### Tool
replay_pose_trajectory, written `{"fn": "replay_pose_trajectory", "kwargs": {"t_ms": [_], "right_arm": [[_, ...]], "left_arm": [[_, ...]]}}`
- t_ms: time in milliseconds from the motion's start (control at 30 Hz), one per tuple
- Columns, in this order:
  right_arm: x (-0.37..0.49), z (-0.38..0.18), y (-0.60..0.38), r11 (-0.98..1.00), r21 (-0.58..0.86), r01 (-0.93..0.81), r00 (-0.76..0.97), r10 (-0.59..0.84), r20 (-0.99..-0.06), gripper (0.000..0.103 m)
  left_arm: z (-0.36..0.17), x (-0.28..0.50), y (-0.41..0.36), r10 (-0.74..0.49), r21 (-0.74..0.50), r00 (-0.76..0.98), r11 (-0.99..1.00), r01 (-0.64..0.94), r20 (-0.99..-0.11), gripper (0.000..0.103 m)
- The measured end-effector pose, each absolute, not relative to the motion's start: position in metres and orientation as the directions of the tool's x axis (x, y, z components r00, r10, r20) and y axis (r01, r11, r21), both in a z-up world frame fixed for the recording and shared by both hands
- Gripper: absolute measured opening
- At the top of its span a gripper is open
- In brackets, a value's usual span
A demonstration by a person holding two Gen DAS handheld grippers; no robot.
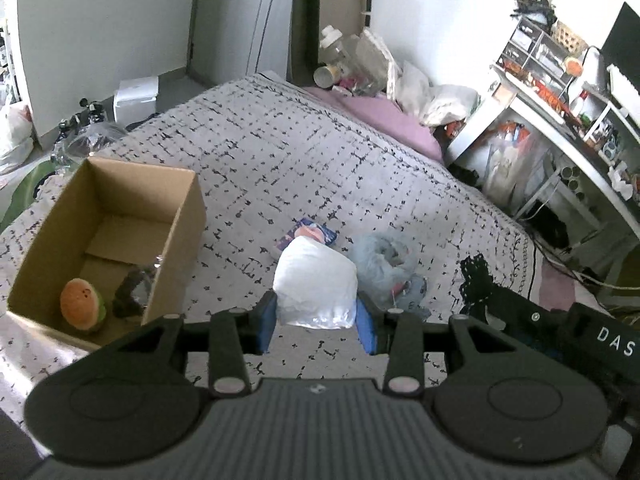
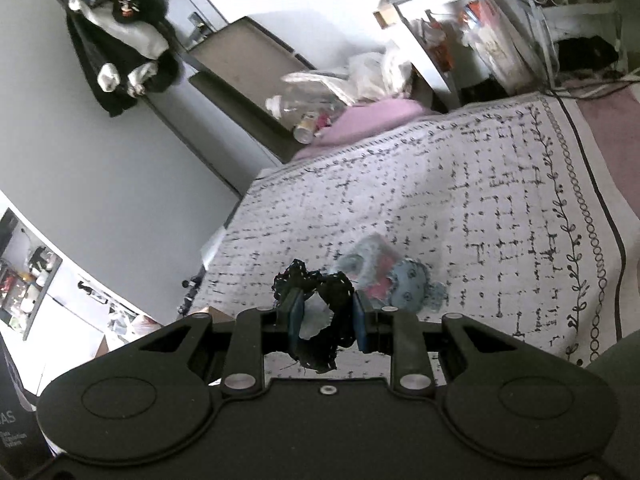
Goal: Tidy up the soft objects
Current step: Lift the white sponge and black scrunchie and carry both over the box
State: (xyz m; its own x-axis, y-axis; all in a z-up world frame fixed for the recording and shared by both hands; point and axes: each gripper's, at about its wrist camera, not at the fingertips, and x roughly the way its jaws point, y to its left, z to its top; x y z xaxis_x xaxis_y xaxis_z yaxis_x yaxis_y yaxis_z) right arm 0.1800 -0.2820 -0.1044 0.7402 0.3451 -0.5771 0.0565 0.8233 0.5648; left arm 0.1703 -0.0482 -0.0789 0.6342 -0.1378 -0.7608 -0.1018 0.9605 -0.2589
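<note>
My left gripper is shut on a white soft packet in clear plastic, held above the patterned bedspread. My right gripper is shut on a black crocheted scrunchie; the same scrunchie shows at the right of the left wrist view. A grey-blue plush toy in a bag lies on the bed past both grippers. An open cardboard box at the left holds an orange burger plush and a dark object. A blue-wrapped packet lies behind the white one.
A pink pillow and plastic bags with a bottle sit at the bed's far end. A cluttered white desk stands to the right. Clothes hang on the wall in the right wrist view.
</note>
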Motion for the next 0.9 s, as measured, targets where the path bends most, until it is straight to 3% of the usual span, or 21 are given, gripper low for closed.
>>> {"fn": "replay_pose_trajectory", "kwargs": {"t_ms": [900], "right_arm": [[0.186,-0.064,-0.202,0.837,0.541,-0.085,0.733,0.42,-0.535,0.026]], "left_arm": [[-0.045,0.17,0.038,-0.128,-0.291,0.673,0.947,-0.134,-0.728,0.04]]}}
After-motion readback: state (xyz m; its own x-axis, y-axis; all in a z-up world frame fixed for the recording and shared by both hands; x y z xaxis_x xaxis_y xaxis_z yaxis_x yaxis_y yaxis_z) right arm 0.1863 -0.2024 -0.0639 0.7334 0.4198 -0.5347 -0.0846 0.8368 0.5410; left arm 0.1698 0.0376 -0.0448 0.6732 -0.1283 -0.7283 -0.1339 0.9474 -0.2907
